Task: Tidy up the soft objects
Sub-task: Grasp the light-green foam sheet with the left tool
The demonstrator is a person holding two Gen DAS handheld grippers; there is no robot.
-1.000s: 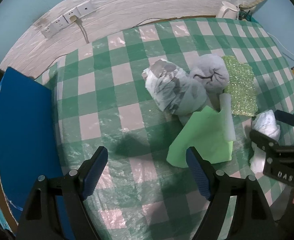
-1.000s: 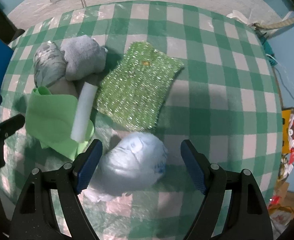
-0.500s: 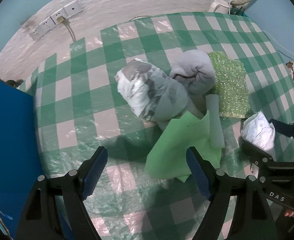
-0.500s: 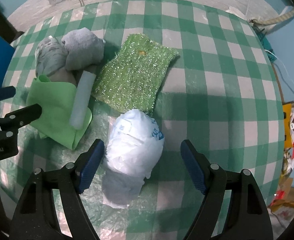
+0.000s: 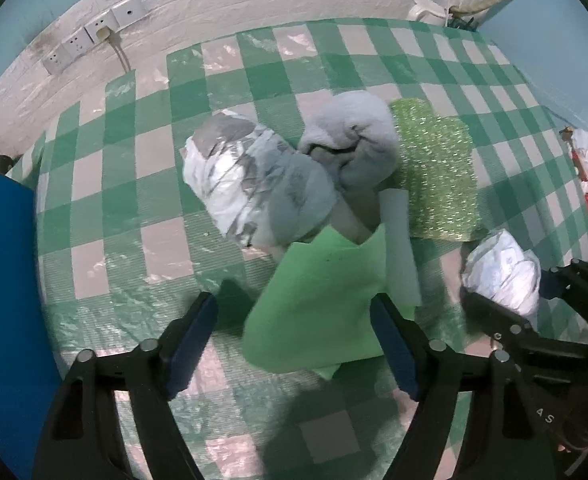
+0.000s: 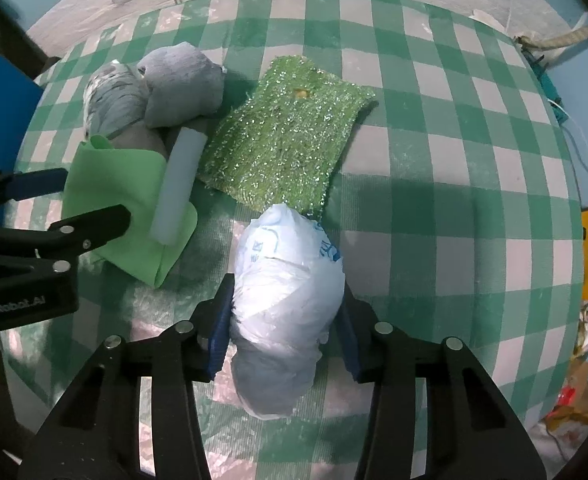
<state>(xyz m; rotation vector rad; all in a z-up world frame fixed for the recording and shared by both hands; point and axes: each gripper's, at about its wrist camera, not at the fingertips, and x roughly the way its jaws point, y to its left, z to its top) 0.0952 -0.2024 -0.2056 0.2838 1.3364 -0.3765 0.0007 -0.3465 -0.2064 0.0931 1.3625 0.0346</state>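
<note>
- Green-and-white checked cloth (image 6: 433, 208) under clear plastic covers the desk; a pale textured wall with a strip of power sockets (image 5: 94, 36) runs along its far edge, at 12 o'clock in both views.
- Right tool (image 6: 284, 334) is clenched on a white plastic bag bundle (image 6: 290, 280) with blue print — both blue pads press its sides, and the bundle bulges out ahead of them and behind.
- At 12 o'clock from that bundle, touching it, lies a glittery green scrubbing cloth (image 6: 290, 136), flat on the desk.
- Left tool (image 5: 294, 338) is released, its fingers spread wide on either side of a light green cloth (image 5: 317, 300); the near edge of the cloth sits between them, and whether the pads touch it is unclear.
- A white foam strip (image 5: 397, 248) lies along the cloth's right edge, just beside the scrubbing cloth.
- At 12 o'clock from the green cloth, a grey-and-white crumpled bundle (image 5: 250, 184) and a rolled grey towel (image 5: 353, 140) sit pressed together.
- A blue board (image 5: 6, 300) stands at 9 o'clock in the left view, at the desk's edge.
</note>
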